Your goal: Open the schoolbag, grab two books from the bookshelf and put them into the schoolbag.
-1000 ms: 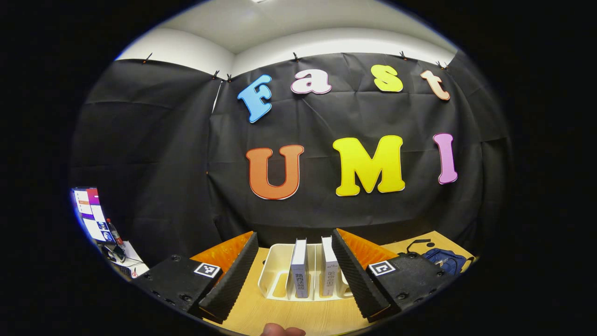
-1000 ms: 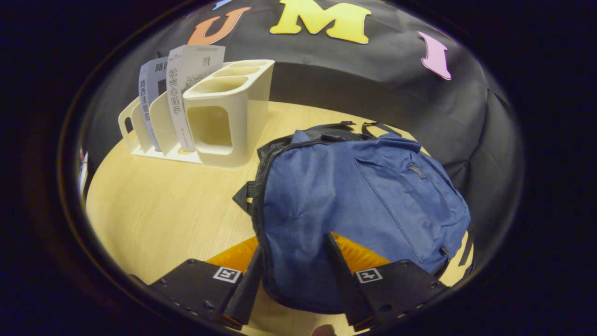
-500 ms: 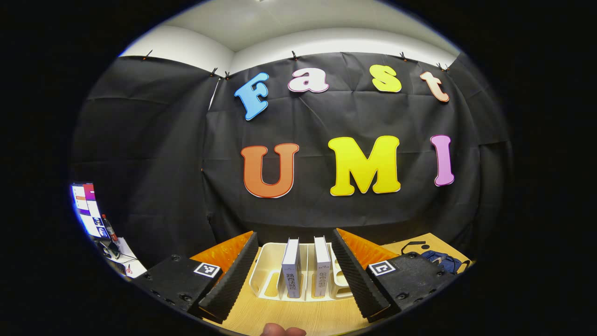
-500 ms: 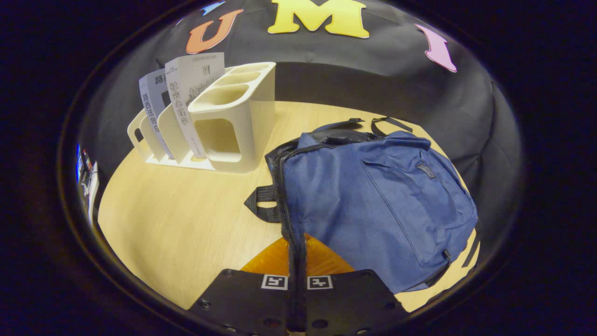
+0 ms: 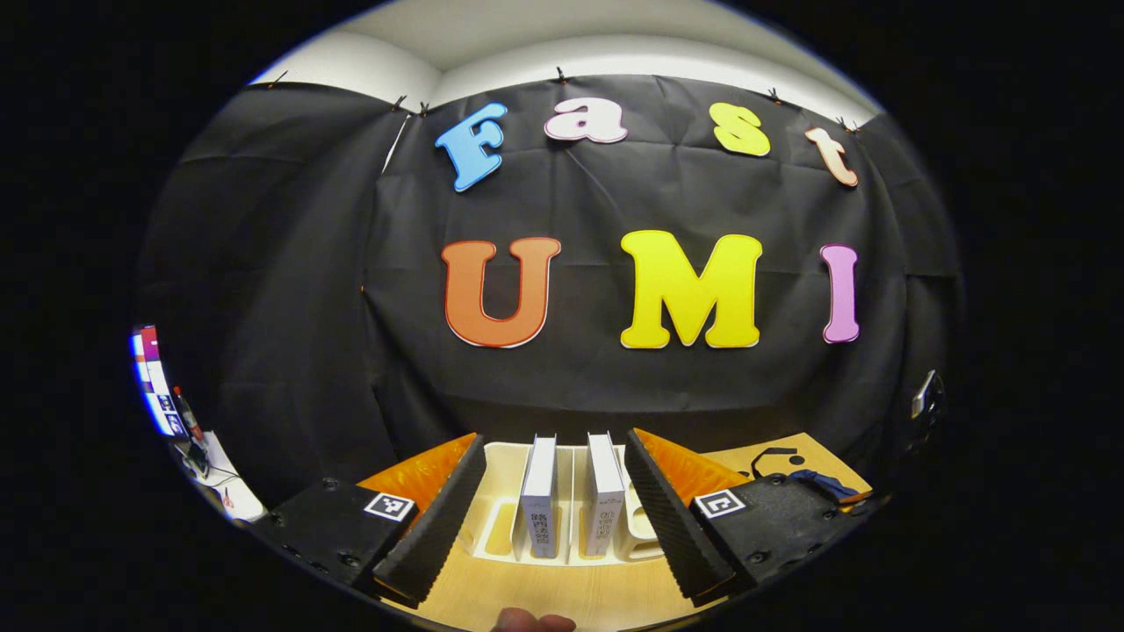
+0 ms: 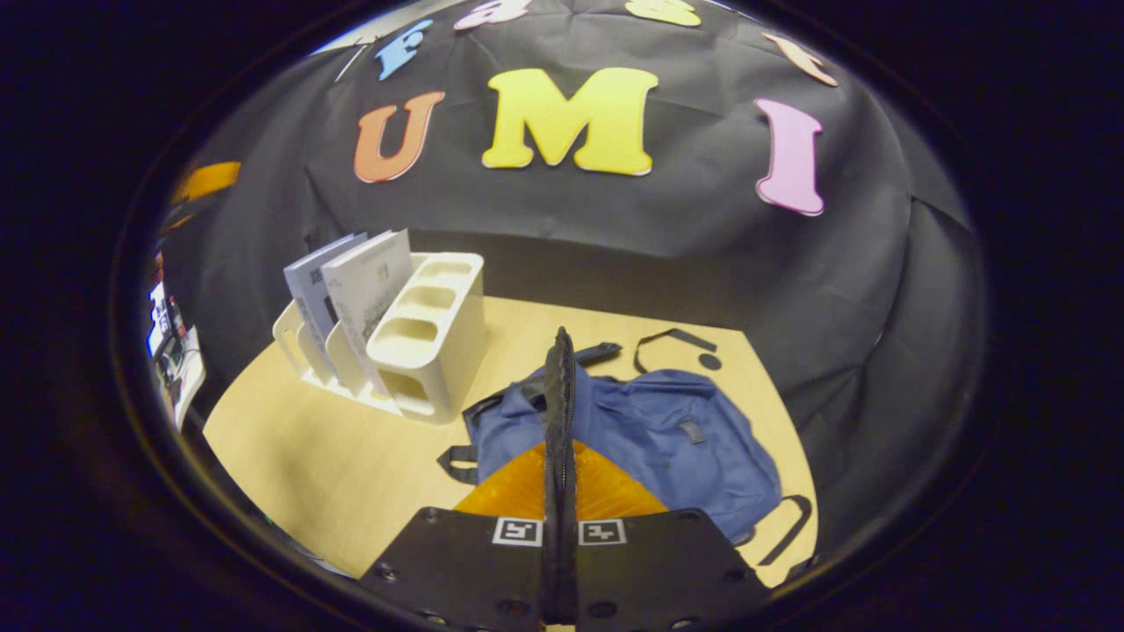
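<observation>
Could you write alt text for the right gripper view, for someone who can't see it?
The right gripper, its two fingers pressed together, is raised above a blue schoolbag lying flat on a wooden table. Left of the bag stands a white bookshelf with two books upright in its slots.

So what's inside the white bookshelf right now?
Two books stand upright side by side in the bookshelf's slots. The box compartments at its end look empty from above, though their bottoms and the books' lower parts are hidden.
</observation>
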{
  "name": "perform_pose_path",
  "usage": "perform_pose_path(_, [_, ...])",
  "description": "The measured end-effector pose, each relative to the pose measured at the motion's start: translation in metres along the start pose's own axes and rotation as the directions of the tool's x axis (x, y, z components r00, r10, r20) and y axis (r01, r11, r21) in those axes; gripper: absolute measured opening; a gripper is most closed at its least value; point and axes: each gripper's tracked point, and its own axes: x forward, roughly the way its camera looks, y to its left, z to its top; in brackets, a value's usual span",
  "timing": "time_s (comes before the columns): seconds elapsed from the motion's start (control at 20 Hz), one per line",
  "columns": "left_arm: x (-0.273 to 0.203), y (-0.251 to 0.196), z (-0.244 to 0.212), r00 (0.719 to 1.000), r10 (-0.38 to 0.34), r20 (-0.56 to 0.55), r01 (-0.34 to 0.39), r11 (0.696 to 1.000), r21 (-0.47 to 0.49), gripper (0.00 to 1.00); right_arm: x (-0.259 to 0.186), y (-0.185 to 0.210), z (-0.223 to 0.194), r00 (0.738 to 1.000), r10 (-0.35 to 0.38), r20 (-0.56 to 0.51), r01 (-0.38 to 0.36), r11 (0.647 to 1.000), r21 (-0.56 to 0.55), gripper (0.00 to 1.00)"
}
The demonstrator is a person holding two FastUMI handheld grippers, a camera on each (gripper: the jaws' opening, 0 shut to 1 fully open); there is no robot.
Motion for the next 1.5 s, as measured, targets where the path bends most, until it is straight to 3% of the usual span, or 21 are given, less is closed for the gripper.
perform_pose_path(0.2, [0.036,-0.003,0.001,0.998,-0.022,-0.066,0.022,1.000,0.004,1.00,-0.018,-0.067,0.017,0.998,-0.068,-0.006,0.068,0.998,0.009,0.00])
perform_pose_path(0.45, [0.079,-0.029,0.010,0.981,-0.104,-0.165,0.113,0.993,0.041,1.00,-0.024,-0.120,0.033,0.998,-0.068,-0.016,0.068,0.997,0.044,0.00])
perform_pose_path(0.6, [0.103,-0.046,0.010,0.960,-0.137,-0.243,0.158,0.985,0.068,0.99,-0.021,-0.160,0.033,0.996,-0.089,-0.028,0.090,0.994,0.061,0.00])
perform_pose_path(0.7, [0.119,-0.062,-0.002,0.930,-0.170,-0.325,0.191,0.981,0.035,0.99,-0.018,-0.179,0.033,0.995,-0.094,-0.032,0.096,0.993,0.072,0.00])
perform_pose_path(0.75, [0.126,-0.070,-0.016,0.899,-0.189,-0.395,0.204,0.979,-0.004,0.99,-0.018,-0.188,0.032,0.995,-0.097,-0.035,0.099,0.992,0.074,0.00])
perform_pose_path(0.8, [0.129,-0.074,-0.037,0.844,-0.210,-0.493,0.215,0.975,-0.047,1.00,-0.016,-0.194,0.032,0.995,-0.091,-0.034,0.094,0.992,0.079,0.00])
perform_pose_path(0.85, [0.132,-0.076,-0.050,0.811,-0.215,-0.544,0.221,0.974,-0.056,1.00,-0.015,-0.195,0.031,0.996,-0.080,-0.039,0.083,0.993,0.085,0.00])
perform_pose_path(1.05, [0.159,-0.072,-0.080,0.721,-0.144,-0.678,0.228,0.973,0.036,1.00,-0.005,-0.206,0.023,0.995,-0.067,-0.069,0.073,0.992,0.098,0.00])
perform_pose_path(1.3, [0.176,-0.069,-0.112,0.605,-0.106,-0.789,0.216,0.976,0.035,1.00,0.000,-0.208,0.026,0.996,-0.052,-0.078,0.061,0.992,0.107,0.00])
perform_pose_path(1.5, [0.177,-0.068,-0.148,0.494,-0.091,-0.865,0.179,0.984,-0.002,1.00,0.001,-0.205,0.025,0.995,-0.047,-0.086,0.056,0.993,0.108,0.00])
